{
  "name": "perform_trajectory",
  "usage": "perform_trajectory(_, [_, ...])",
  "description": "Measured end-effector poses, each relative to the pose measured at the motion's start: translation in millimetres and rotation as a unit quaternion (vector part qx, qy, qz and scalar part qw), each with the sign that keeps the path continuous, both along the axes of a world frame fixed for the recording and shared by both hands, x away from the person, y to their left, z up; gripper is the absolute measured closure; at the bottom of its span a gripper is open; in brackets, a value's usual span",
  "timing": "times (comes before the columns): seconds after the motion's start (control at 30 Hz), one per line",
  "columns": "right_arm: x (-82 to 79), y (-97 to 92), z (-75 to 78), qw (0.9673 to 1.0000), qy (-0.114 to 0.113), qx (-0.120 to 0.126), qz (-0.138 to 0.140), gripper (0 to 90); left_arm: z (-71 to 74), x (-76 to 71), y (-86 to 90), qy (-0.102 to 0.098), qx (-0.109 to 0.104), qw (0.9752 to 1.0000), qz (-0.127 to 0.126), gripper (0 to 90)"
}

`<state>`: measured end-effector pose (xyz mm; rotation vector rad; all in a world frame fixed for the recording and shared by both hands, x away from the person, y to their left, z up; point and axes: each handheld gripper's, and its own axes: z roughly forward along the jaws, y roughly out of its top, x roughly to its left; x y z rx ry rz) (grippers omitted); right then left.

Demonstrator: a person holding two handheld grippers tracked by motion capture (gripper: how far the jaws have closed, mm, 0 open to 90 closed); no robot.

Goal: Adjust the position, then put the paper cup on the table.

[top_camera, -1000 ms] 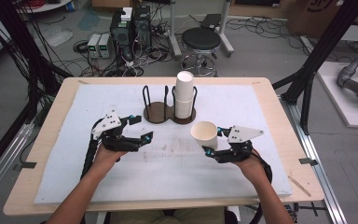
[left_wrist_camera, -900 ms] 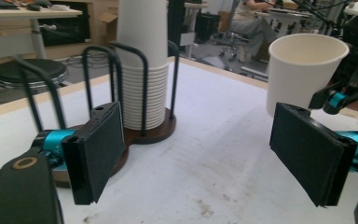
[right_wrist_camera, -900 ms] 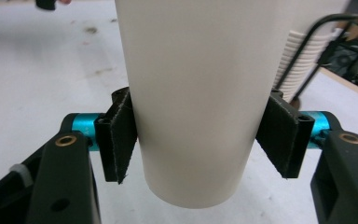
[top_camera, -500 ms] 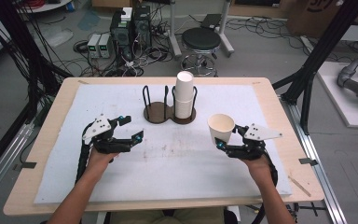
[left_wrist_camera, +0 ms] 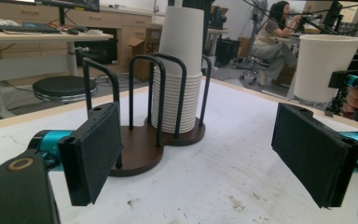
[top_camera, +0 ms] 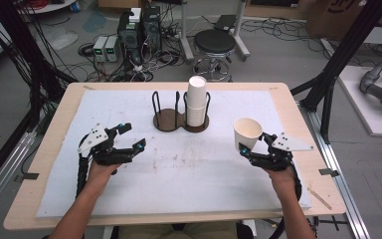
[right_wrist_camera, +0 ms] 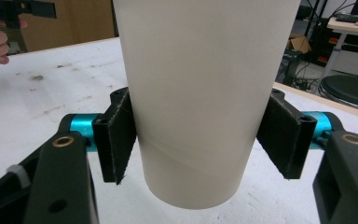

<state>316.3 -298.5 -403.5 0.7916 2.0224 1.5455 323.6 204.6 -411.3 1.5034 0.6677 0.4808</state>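
Two pads of the right hand-held gripper [right_wrist_camera: 200,140] clamp a paper cup [right_wrist_camera: 205,93]; the left hand-held gripper [left_wrist_camera: 214,158] gapes wide.

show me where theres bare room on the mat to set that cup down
Widest free patch: the mat between the left gripper and the right gripper, in front of the cup holder. Both back corners beside the holder are bare too. Crowded: around the holder with its cup stack, and under the held cup.
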Motion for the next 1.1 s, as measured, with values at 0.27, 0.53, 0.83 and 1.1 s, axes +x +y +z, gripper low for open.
perform_trajectory(0.27, [0.5, 1.2, -0.6, 1.0000, 0.002, -0.005, 0.001, 33.5, -1.8, -0.5, 2.4, 0.004, 0.006, 0.9999, 0.012, 16.2])
perform_trajectory(0.53, [5.3, -0.3, -2.5, 0.9999, 0.002, -0.006, -0.015, 33.4, -5.2, 0.9, 3.2, 0.011, 0.006, 0.9999, 0.007, 16.4])
perform_trajectory(0.83, [20.1, -3.5, -10.2, 0.9980, 0.014, -0.002, -0.061, 33.4, -6.1, 0.1, 1.4, 0.010, 0.014, 0.9998, 0.011, 16.9])
perform_trajectory(1.1, [36.0, -7.1, -22.4, 0.9944, 0.044, 0.004, -0.096, 33.4, -6.7, 0.3, 0.4, 0.009, 0.021, 0.9997, 0.014, 17.2])
